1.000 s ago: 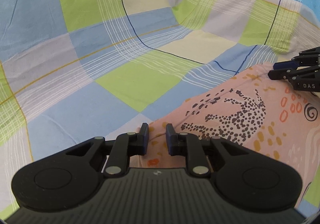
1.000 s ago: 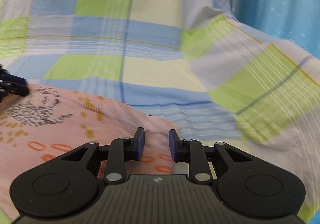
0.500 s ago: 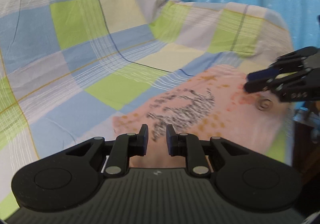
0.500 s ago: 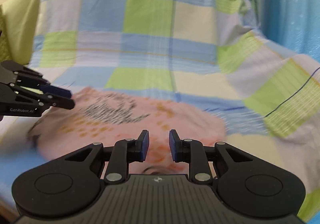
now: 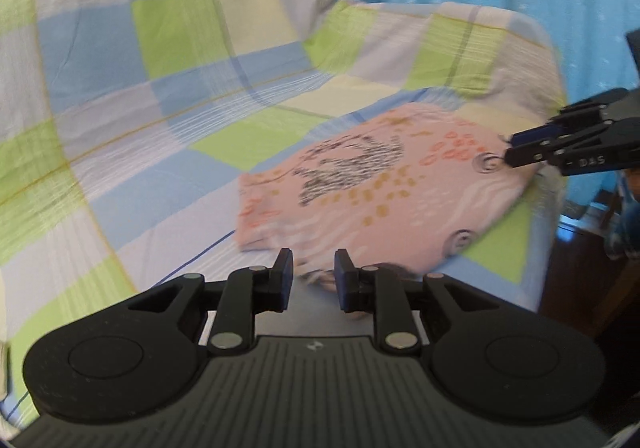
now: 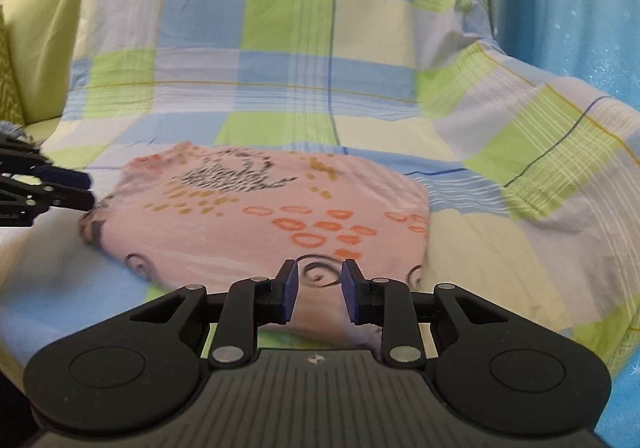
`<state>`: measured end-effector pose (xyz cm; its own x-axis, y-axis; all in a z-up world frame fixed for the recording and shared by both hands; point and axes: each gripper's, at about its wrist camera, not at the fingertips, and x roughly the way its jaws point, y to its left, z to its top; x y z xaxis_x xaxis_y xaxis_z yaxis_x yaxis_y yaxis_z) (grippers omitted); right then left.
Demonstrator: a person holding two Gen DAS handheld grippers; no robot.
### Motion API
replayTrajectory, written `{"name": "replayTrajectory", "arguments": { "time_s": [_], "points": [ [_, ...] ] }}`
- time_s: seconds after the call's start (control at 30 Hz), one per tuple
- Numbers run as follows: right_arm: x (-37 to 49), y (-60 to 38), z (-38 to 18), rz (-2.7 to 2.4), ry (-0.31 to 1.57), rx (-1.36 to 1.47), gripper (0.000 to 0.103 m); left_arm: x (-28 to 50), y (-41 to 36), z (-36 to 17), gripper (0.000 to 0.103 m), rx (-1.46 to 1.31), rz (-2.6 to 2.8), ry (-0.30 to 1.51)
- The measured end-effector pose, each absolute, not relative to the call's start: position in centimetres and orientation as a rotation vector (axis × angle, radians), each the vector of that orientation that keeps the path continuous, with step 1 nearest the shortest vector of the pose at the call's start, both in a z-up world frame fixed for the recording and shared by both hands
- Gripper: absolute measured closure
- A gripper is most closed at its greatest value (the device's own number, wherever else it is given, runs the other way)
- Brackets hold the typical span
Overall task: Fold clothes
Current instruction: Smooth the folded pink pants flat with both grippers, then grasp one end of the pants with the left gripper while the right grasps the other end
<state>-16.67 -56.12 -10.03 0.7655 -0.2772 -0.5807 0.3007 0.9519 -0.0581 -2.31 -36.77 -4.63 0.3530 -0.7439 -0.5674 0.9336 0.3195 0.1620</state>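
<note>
On checked sheet (image 6: 288, 60), one pink garment (image 6: 256, 224) (folded), two open tongs (image 5: 311, 280) (image 6: 317, 290)

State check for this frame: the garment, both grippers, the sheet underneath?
Pink shirt: folded into a flat packet, lying on the sheet, not gripped.
Left gripper: open, fingers empty, at the shirt's near edge.
Right gripper: open, fingers empty.
Checked sheet: draped, wrinkled.

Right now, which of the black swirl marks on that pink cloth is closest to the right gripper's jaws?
The swirl on the pink cloth showing right between the right gripper jaws; the other swirl sits far off at the cloth's left edge.
</note>
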Motion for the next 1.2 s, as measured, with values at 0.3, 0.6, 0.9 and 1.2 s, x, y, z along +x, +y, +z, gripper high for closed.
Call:
{"name": "replayTrajectory", "arguments": {
  "time_s": [0.3, 0.6, 0.9, 1.2],
  "points": [
    [-17.2, -54.6, -10.8, -0.322, 0.645, -0.119, 0.076, -5.3, -35.4, -6.5, 0.08, 0.802, -1.117, 0.287],
    [-15.2, -49.3, -13.6, -0.233, 0.703, -0.52, 0.072, -7.9, -37.5, -8.2, 0.079, 1.207, -1.193, -0.001],
    [-14.5, -48.9, -15.1, -0.245, 0.725, -0.627, 0.089, -6.4, -35.6, -9.4, 0.103, 1.283, -1.153, -0.029],
    [-15.2, -48.8, -14.5, -0.268, 0.701, -0.615, 0.072, -6.5, -33.9, -7.3, 0.084, 1.217, -1.171, -0.065]
  ]
}}
